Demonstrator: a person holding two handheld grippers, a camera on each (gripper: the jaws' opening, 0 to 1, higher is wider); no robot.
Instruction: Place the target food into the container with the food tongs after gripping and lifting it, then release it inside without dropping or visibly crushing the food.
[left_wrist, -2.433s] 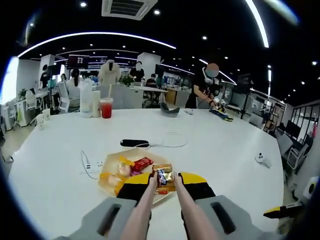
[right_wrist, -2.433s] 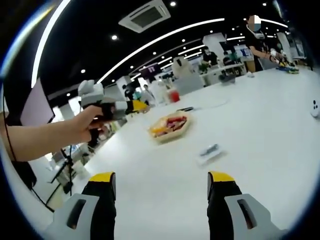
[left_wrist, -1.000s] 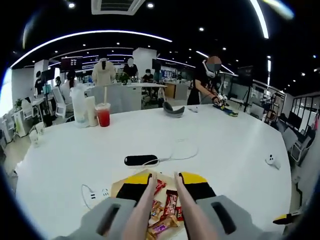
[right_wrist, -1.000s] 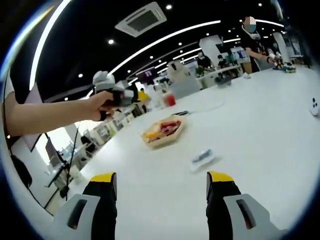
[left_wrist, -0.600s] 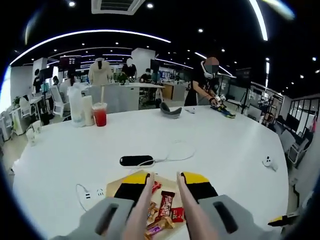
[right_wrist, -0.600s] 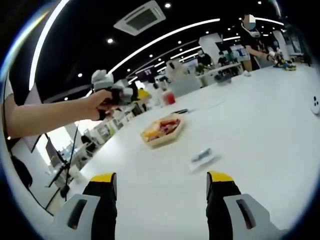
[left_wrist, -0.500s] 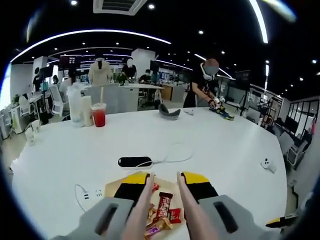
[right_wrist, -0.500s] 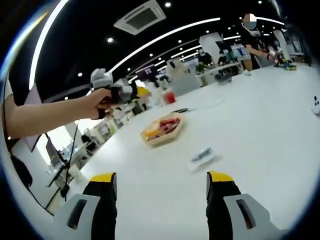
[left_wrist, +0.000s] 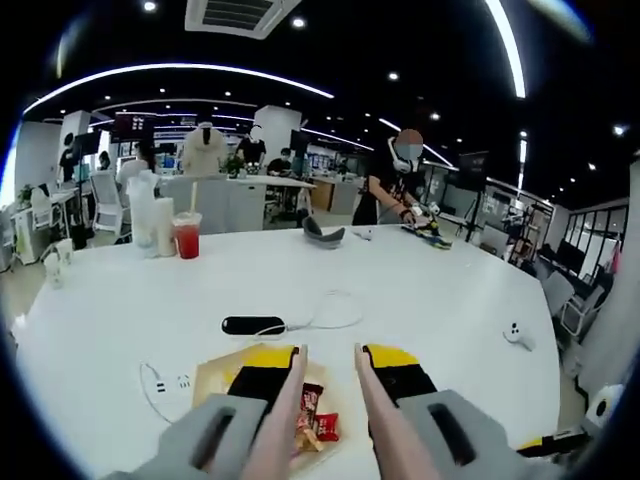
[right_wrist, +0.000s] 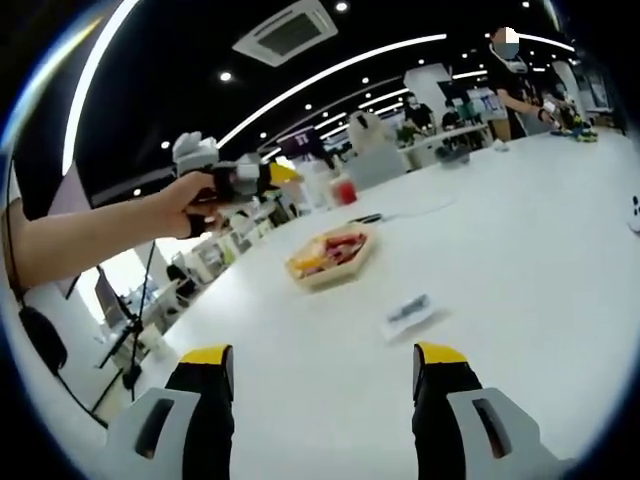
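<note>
Left gripper view: the left gripper (left_wrist: 328, 352) rises from the bottom centre, carrying the food tongs (left_wrist: 290, 400), whose two pale arms run forward side by side with a gap between their tips. The tongs grip nothing; the left gripper is clamped around the tong arms. Between the tong arms, lower centre, red-wrapped snacks (left_wrist: 311, 420) lie in the container (left_wrist: 215, 368), a shallow tan tray on the white table (left_wrist: 430, 300). Just beyond the tray, a black oblong device (left_wrist: 253, 326) with a white cable (left_wrist: 335, 310) looping to its right. Left of the tray, a white power strip (left_wrist: 165, 383). Upper left of the table: a cup of red drink (left_wrist: 187, 238) beside a pale bottle (left_wrist: 143, 212). A small white object (left_wrist: 513, 334) sits at the right. A person (left_wrist: 395, 185) stands at the far edge of the table.

Right gripper view: the right gripper (right_wrist: 320, 375) shows at the bottom, yellow-tipped jaws spread wide apart, nothing between them. At centre, the container (right_wrist: 335, 272) with red and yellow snacks sits on the table (right_wrist: 520, 250). A single wrapped snack (right_wrist: 407, 313) lies apart on the table, lower right of the tray. At upper left, a hand (right_wrist: 185, 210) holds the left gripper (right_wrist: 262, 177) above the table.
</note>
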